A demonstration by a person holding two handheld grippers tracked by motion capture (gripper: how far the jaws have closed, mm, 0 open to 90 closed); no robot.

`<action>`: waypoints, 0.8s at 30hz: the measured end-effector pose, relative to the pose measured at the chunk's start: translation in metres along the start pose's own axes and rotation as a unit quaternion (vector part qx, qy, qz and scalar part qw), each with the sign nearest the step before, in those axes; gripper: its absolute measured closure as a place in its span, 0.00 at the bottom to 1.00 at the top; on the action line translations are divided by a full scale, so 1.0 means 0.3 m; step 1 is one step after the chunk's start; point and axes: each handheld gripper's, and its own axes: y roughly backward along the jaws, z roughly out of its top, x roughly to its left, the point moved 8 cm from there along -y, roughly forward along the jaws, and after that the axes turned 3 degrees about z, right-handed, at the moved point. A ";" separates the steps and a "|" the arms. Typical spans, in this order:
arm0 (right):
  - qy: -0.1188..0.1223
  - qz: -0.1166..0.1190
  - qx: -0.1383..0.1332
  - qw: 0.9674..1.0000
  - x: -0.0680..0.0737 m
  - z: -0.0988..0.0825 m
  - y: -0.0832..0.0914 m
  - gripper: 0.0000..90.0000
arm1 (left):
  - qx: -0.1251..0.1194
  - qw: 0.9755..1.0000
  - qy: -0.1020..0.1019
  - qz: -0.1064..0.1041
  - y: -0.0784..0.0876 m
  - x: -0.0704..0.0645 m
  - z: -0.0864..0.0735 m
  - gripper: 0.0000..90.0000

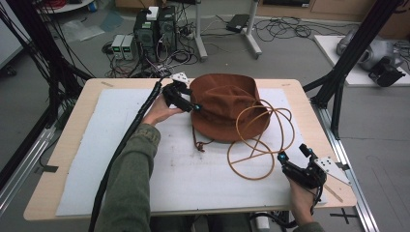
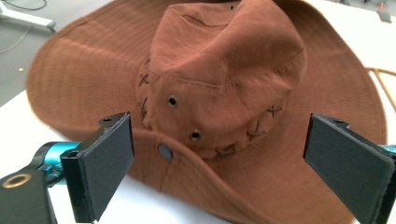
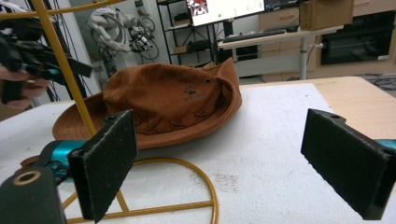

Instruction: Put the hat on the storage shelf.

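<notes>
1. Right gripper (image 1: pixel 293 153) near the desk's front right corner, jaws wide apart, holding nothing, by the yellow stand (image 1: pixel 256 140).
2. Left gripper (image 1: pixel 191 102) jaws wide apart, empty, at the hat (image 1: pixel 225 104) brim.
3. Hat sits at desk's back centre.

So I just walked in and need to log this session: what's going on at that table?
A person is working at a table with a handheld gripper in each hand. The left gripper hovers open at the crown of a brown brimmed hat lying on the white mat, not gripping it yet. The right gripper is also open, near the base ring of a yellow wire hat stand that stands beside the hat. The hat is not on the stand.
</notes>
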 end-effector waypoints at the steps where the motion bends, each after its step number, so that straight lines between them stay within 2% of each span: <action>1: 0.000 0.000 0.000 1.000 0.000 0.000 0.000 0.11 | 0.000 1.000 0.000 0.000 0.000 0.000 0.000 0.11; 4: -0.013 0.001 -0.002 1.000 -0.005 -0.001 -0.003 0.11 | 0.018 1.000 -0.003 -0.006 -0.047 0.013 -0.006 0.12; 7: -0.019 0.001 0.000 1.000 -0.008 -0.004 -0.005 0.11 | 0.041 0.999 -0.013 -0.003 -0.093 0.047 -0.010 0.12; 10: -0.028 0.003 0.001 1.000 -0.010 -0.006 -0.008 0.11 | 0.047 0.999 -0.013 -0.005 -0.110 0.065 -0.002 0.12; 11: -0.028 0.003 0.001 1.000 -0.010 -0.006 -0.008 0.11 | 0.054 0.998 -0.013 -0.009 -0.121 0.070 -0.001 0.12; 12: -0.032 0.001 0.001 0.999 -0.011 -0.007 -0.010 0.11 | 0.074 0.997 -0.020 -0.014 -0.147 0.072 -0.013 0.12; 14: -0.031 0.000 -0.001 1.000 -0.014 -0.005 -0.008 0.11 | 0.079 0.997 -0.023 -0.014 -0.158 0.068 -0.019 0.12; 17: -0.033 -0.003 -0.003 0.999 -0.018 -0.003 -0.004 0.11 | 0.087 0.995 -0.031 -0.026 -0.175 0.056 -0.035 0.12; 18: -0.034 -0.003 -0.003 0.999 -0.020 -0.004 -0.004 0.11 | 0.097 0.994 -0.046 -0.018 -0.186 0.050 -0.042 0.12; 19: -0.035 -0.005 -0.001 0.999 -0.024 -0.006 -0.003 0.11 | 0.096 0.994 -0.047 -0.014 -0.191 0.048 -0.041 0.13; 24: -0.052 -0.011 -0.008 0.999 -0.043 -0.003 0.003 0.11 | 0.101 0.994 -0.049 -0.018 -0.208 0.043 -0.045 0.24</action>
